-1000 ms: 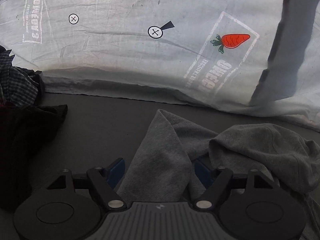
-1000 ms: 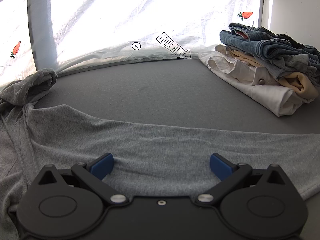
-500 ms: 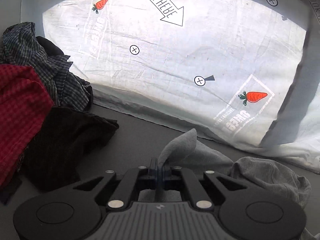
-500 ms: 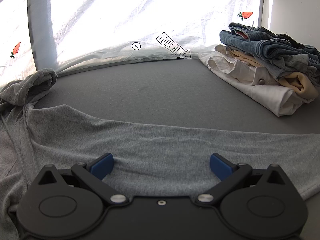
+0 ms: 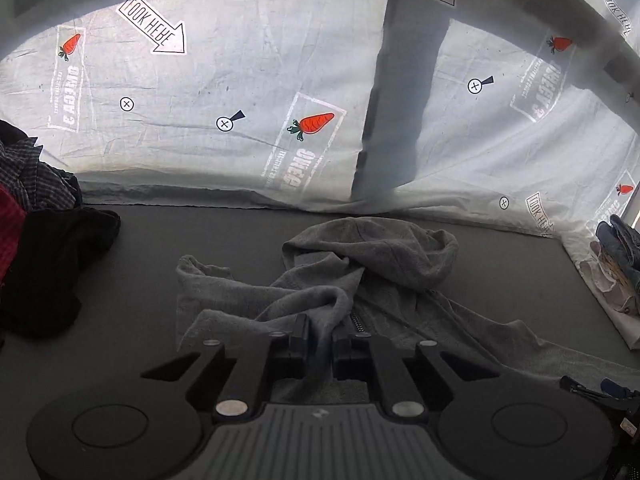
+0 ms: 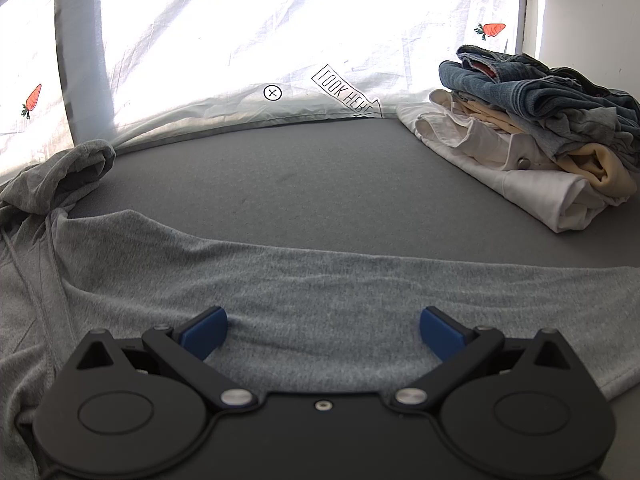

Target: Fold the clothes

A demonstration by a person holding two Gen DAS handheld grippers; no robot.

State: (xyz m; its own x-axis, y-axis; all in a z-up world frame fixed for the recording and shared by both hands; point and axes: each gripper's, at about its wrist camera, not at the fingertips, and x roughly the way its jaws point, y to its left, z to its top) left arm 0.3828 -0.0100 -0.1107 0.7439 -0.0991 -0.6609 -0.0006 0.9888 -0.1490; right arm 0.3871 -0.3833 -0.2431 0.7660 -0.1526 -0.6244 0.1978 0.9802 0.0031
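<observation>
A grey hoodie lies crumpled on the dark grey table in the left wrist view, hood toward the back. My left gripper is shut on a fold of its sleeve, held low over the table. In the right wrist view the hoodie lies spread flat, one sleeve stretching right. My right gripper is open, its blue pads resting on or just above the fabric with nothing held.
A pile of unfolded dark, plaid and red clothes sits at the left. A stack of folded jeans and white and cream garments stands at the back right. A printed white sheet hangs behind the table.
My left gripper closed on the hoodie sleeve, lifted it, then carried it right over the garment. The right gripper has not moved.
</observation>
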